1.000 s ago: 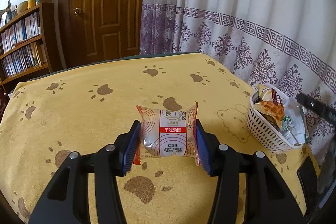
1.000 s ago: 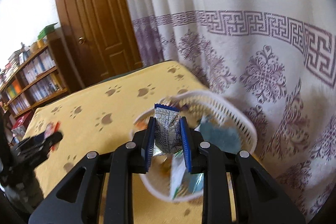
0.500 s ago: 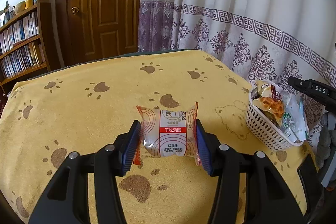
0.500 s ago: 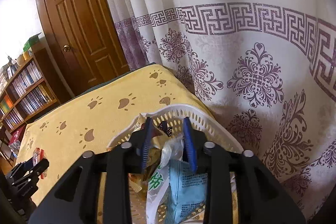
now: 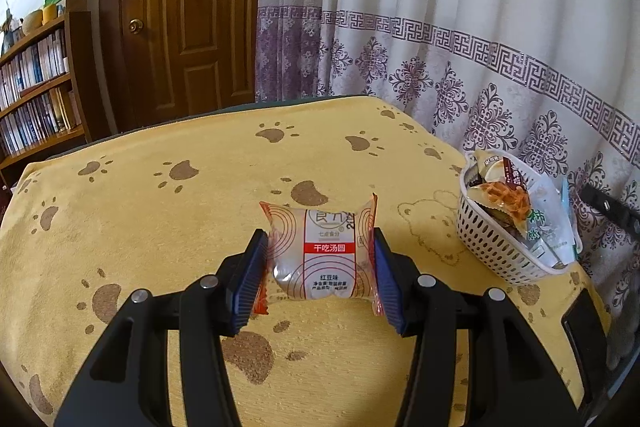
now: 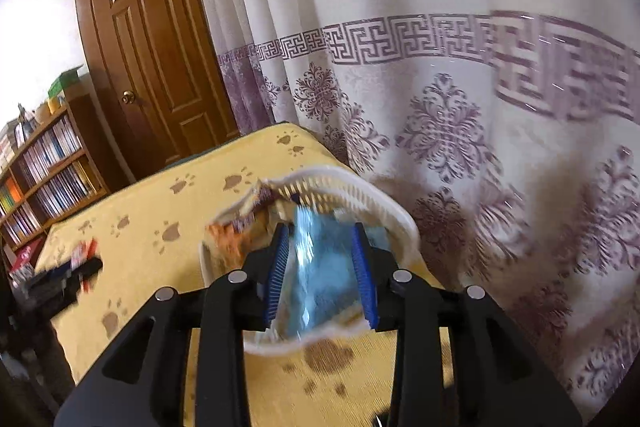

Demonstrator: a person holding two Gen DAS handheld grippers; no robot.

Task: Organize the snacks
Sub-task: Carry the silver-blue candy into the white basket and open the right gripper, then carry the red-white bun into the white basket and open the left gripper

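Note:
My left gripper [image 5: 318, 233] is shut on a red-and-white snack packet [image 5: 326, 259], held just above the yellow paw-print cloth [image 5: 160, 227]. A white slotted basket [image 5: 488, 247] full of snack packets stands at the table's right edge. In the right wrist view my right gripper [image 6: 320, 227] hovers over that basket [image 6: 384, 199]. Its jaws stand a little apart. A light blue packet [image 6: 320, 267] lies in the basket below them, blurred. Nothing is pinched between the pads. The left gripper with its packet [image 6: 76, 267] shows at the far left.
A patterned white-and-purple curtain [image 5: 460, 67] hangs right behind the basket. A brown door [image 5: 180, 27] and a bookshelf [image 5: 36, 95] stand beyond the table's far side. A dark flat object [image 5: 580, 323] lies at the table's right front corner.
The right gripper let go of a dark blue snack over the basket, its jaws parted, and it drew back a little. The left gripper kept its packet and stayed put.

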